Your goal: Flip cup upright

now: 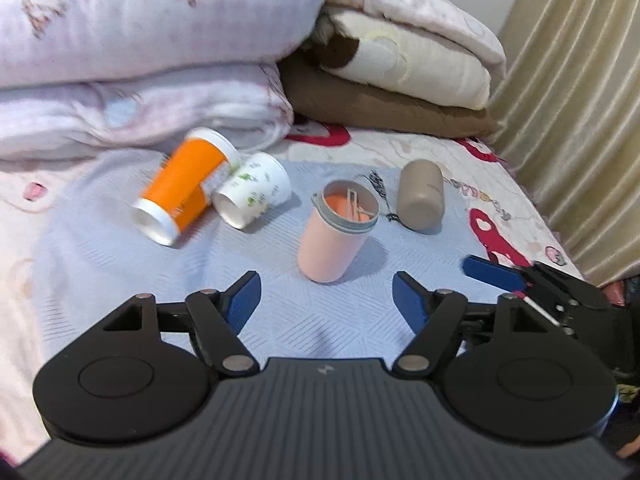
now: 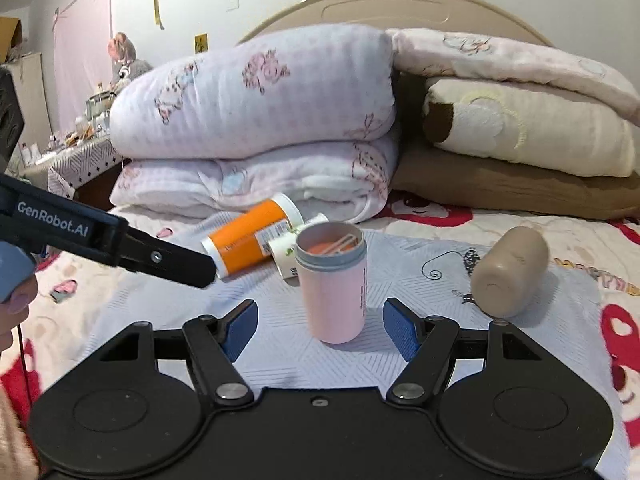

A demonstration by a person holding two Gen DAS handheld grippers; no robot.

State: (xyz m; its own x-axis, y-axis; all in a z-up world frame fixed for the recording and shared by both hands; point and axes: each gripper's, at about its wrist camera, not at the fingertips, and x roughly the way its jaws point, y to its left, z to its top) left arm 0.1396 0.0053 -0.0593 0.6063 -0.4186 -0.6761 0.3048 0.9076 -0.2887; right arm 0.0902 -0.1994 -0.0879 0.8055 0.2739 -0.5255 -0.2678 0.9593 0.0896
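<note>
A pink cup (image 1: 332,236) (image 2: 336,288) with a grey rim stands upright on the light blue mat, mouth up. An orange cup (image 1: 182,186) (image 2: 250,238) and a white floral paper cup (image 1: 254,190) (image 2: 286,258) lie on their sides behind it to the left. A tan cup (image 1: 422,196) (image 2: 510,278) lies on its side to the right. My left gripper (image 1: 326,300) is open and empty, just in front of the pink cup. My right gripper (image 2: 320,328) is open, its blue pads either side of the pink cup's base, not touching.
Folded pink quilts (image 2: 256,120) and a brown and cream blanket stack (image 2: 520,152) lie behind the cups. A curtain (image 1: 572,100) hangs at the right. The right gripper shows at the right of the left wrist view (image 1: 520,280). The left gripper's body (image 2: 100,240) crosses the left of the right wrist view.
</note>
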